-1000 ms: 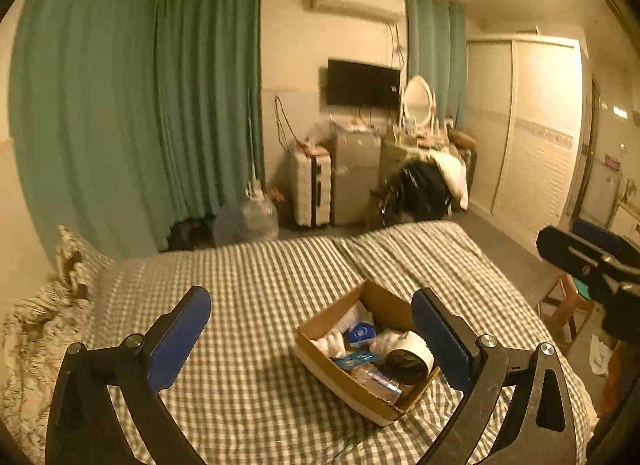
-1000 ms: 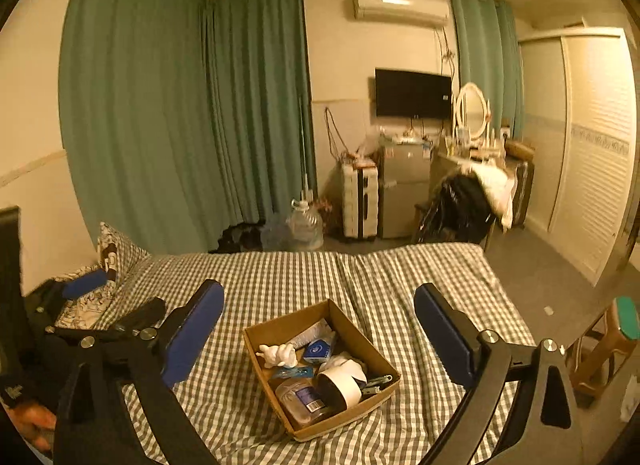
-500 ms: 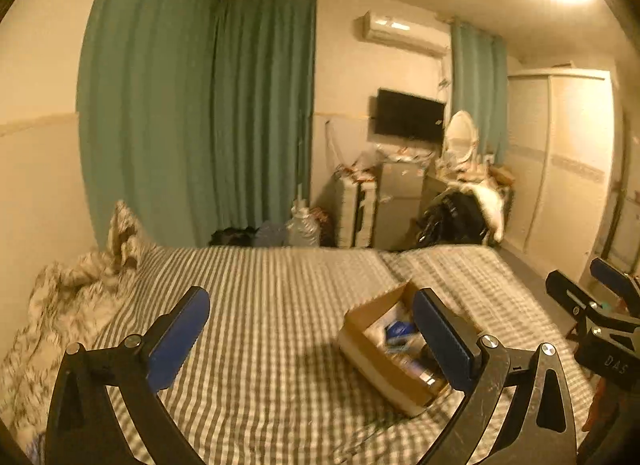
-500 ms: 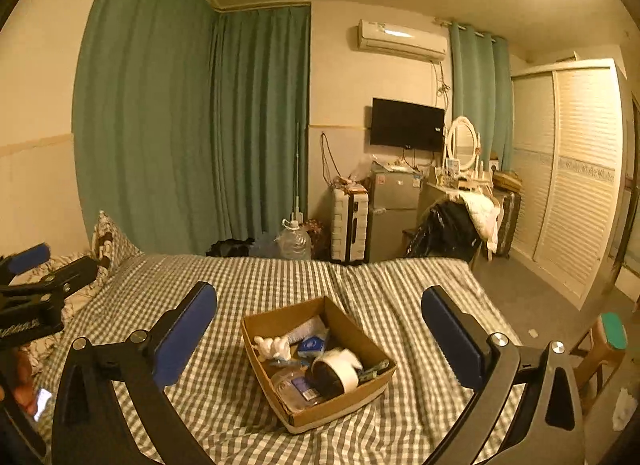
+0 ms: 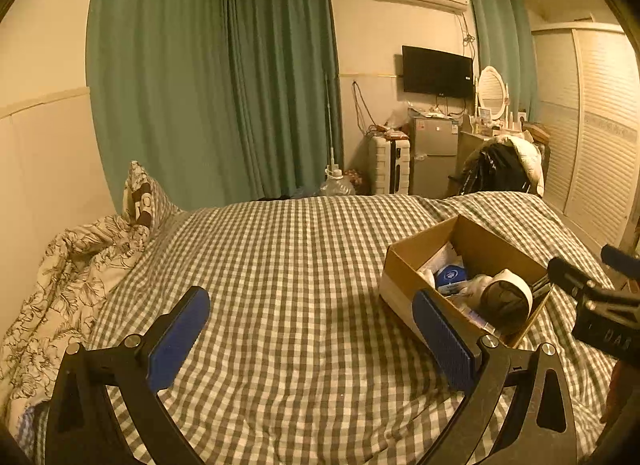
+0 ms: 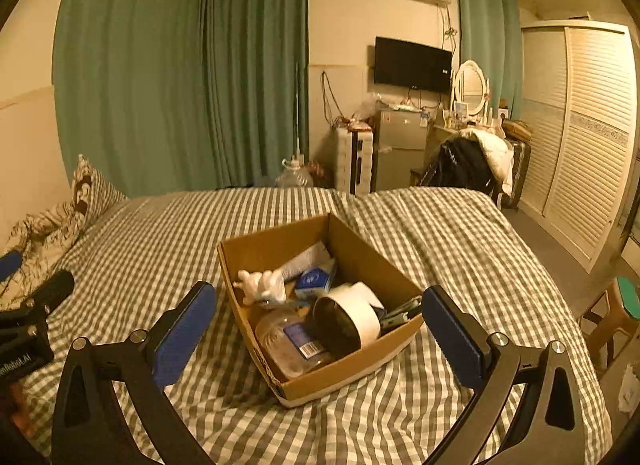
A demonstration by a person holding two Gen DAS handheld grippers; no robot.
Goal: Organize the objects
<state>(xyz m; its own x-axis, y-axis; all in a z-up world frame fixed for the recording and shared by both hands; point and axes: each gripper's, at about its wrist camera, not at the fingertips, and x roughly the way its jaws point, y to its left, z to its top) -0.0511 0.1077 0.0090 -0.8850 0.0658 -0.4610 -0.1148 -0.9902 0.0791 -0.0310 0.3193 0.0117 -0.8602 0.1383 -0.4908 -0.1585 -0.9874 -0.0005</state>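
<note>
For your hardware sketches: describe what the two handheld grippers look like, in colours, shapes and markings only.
The left gripper and the right gripper match: black, angular frames with triangular cut-outs and silver screw heads, and two long jaws faced with ribbed blue pads. In each view the other gripper's black body carries white lettering, too small to read fully. No cables or sleeves show.

Your left gripper (image 5: 310,329) & right gripper (image 6: 318,323) look alike: black Y-shaped frames w/ triangular cutouts, silver screws at the joints, ribbed blue pads on the fingers (image 6: 182,331). Left unit's body carries white lettering, partly cut off at the frame edge.
</note>
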